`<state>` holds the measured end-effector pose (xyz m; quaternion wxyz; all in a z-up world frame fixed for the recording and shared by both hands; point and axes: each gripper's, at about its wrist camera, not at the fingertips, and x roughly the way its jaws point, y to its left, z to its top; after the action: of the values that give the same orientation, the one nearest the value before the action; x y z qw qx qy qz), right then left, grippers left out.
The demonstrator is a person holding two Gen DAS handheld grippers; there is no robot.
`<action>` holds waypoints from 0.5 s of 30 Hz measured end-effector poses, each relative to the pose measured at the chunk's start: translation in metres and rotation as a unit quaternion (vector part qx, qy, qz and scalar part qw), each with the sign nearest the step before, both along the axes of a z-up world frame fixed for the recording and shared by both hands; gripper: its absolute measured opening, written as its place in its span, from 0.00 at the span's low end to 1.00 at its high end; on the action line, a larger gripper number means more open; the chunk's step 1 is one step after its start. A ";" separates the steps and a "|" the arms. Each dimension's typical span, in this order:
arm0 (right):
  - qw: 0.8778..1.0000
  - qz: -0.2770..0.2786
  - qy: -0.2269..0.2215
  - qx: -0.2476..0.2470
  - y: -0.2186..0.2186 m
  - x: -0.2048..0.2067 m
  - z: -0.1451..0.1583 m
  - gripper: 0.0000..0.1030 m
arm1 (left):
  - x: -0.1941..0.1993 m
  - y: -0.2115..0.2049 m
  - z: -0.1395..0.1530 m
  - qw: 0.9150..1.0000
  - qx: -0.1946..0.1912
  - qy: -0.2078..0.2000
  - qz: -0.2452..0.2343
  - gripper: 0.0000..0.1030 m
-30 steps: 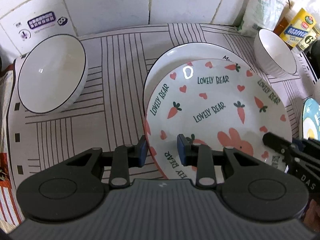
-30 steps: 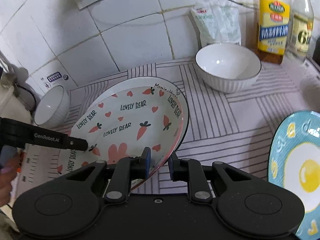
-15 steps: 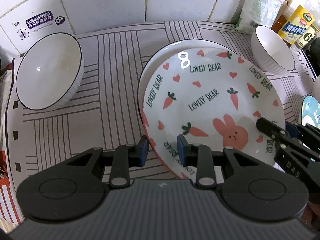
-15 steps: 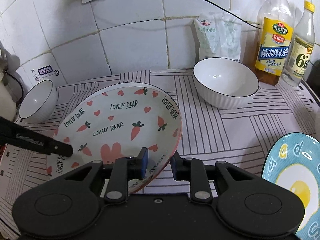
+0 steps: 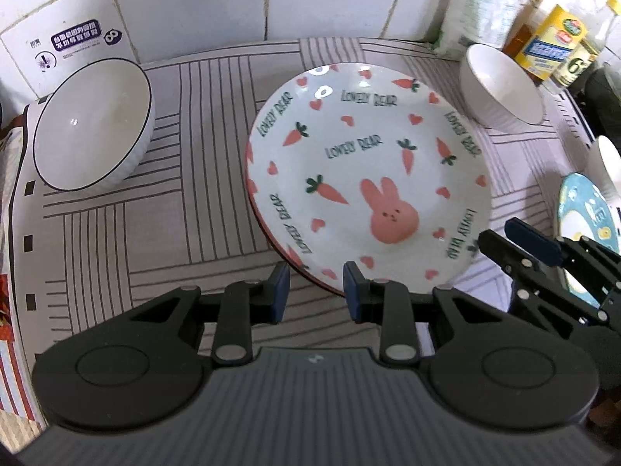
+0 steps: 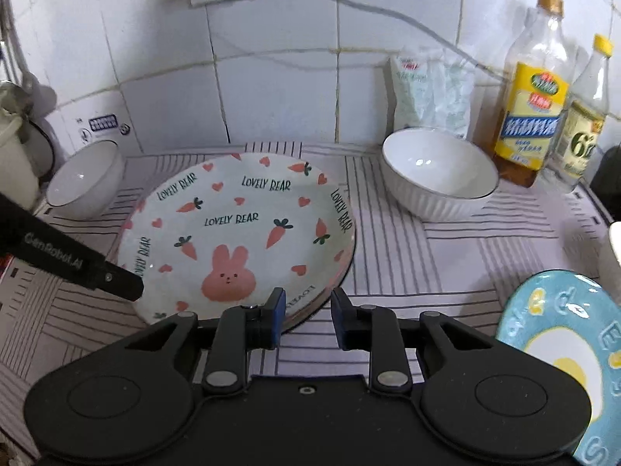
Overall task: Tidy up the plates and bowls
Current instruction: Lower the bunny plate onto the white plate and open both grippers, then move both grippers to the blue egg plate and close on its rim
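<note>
A rabbit-and-carrot plate (image 5: pixel 368 178) (image 6: pixel 236 233) lies flat on the striped mat, stacked on another plate whose rim barely shows under it. My left gripper (image 5: pixel 312 291) is open at the plate's near-left rim, jaws either side of the edge, not pressing it. My right gripper (image 6: pixel 306 316) is open at the plate's near-right rim; it also shows in the left wrist view (image 5: pixel 516 240). A white bowl (image 5: pixel 93 124) (image 6: pixel 83 182) sits at the left, another white bowl (image 5: pixel 500 89) (image 6: pixel 438 173) at the back right. A blue egg plate (image 6: pixel 566 357) (image 5: pixel 586 225) lies at the right.
Two oil bottles (image 6: pixel 535 112) and a plastic bag (image 6: pixel 431 93) stand against the tiled wall at the back right. A white cup's edge (image 5: pixel 605 163) shows at the far right. A pale kettle (image 6: pixel 11 143) stands at the far left.
The rabbit plate came down from a tilt and now lies flat on the plate beneath. Both grippers opened and let go of its rim, drawing back slightly.
</note>
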<state>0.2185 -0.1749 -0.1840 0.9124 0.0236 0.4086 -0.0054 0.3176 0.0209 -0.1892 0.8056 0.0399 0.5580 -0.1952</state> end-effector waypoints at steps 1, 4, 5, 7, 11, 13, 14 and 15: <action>1.000 0.002 -0.005 -0.003 -0.002 -0.007 0.004 0.29 | -0.004 -0.002 0.004 1.000 -0.002 -0.002 -0.003 0.28; 1.000 0.006 -0.019 -0.008 -0.010 -0.026 0.014 0.29 | -0.017 -0.006 0.016 1.000 -0.006 -0.012 -0.012 0.28; 1.000 0.007 -0.024 -0.007 -0.013 -0.031 0.018 0.29 | -0.021 -0.007 0.020 1.000 -0.007 -0.015 -0.017 0.28; 0.999 0.007 -0.033 -0.007 -0.020 -0.044 0.025 0.29 | -0.030 -0.011 0.029 0.999 -0.009 -0.022 -0.026 0.28; 0.999 0.000 -0.050 -0.012 -0.031 -0.069 0.042 0.30 | -0.049 -0.020 0.047 0.998 -0.009 -0.040 -0.045 0.29; 0.998 -0.002 -0.058 -0.017 -0.037 -0.082 0.051 0.33 | -0.060 -0.023 0.056 0.997 -0.012 -0.045 -0.055 0.32; 0.998 -0.004 -0.062 -0.019 -0.040 -0.089 0.055 0.34 | -0.065 -0.025 0.060 0.997 -0.014 -0.047 -0.058 0.32; 0.998 -0.007 -0.065 -0.020 -0.043 -0.095 0.059 0.37 | -0.070 -0.025 0.064 0.997 -0.016 -0.050 -0.063 0.32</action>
<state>0.1233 -0.2182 -0.1248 0.9372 0.0086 0.3483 -0.0184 0.2477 -0.0046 -0.1247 0.8191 0.0717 0.5104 -0.2518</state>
